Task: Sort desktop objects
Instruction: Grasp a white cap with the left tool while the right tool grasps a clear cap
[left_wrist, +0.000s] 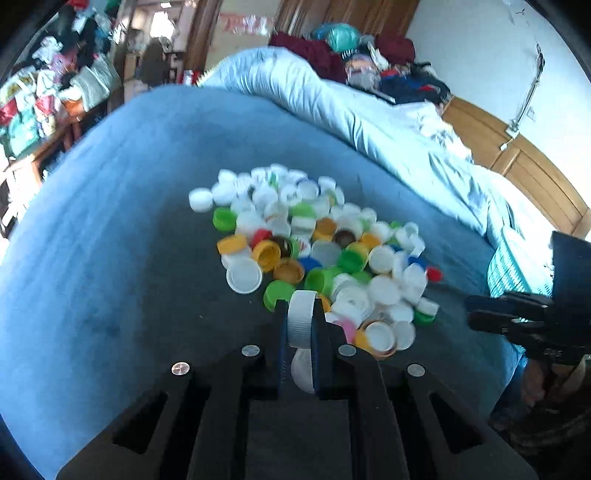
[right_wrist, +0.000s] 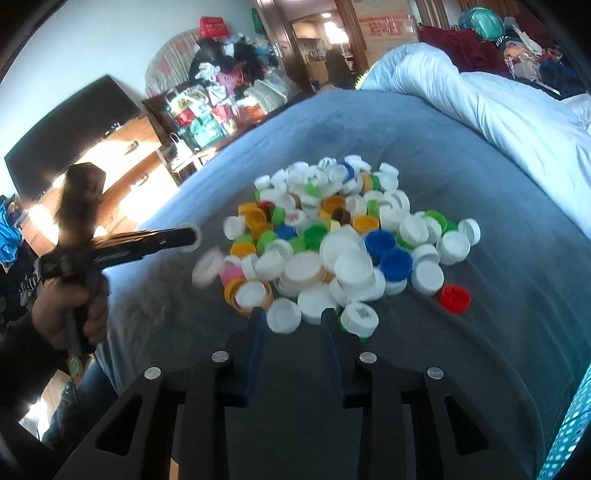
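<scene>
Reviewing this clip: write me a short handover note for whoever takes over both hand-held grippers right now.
Left hand-held gripper: shut on a white ribbed plastic bottle cap, held on edge in front of the pile.
Right hand-held gripper: open, nothing between its fingers, at the near edge of the pile.
Mixed pile of plastic bottle caps lies on the blue bedspread; a red plastic cap sits apart at its right.
Done: one white cap picked.
Left: nearly the whole pile unsorted.

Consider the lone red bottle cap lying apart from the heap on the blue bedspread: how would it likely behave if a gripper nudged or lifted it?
The red cap is small and hollow, so probably very light. It lies flat, so it should slide rather than roll. The soft bedspread may drag on it or let it tip under a nudge.
</scene>
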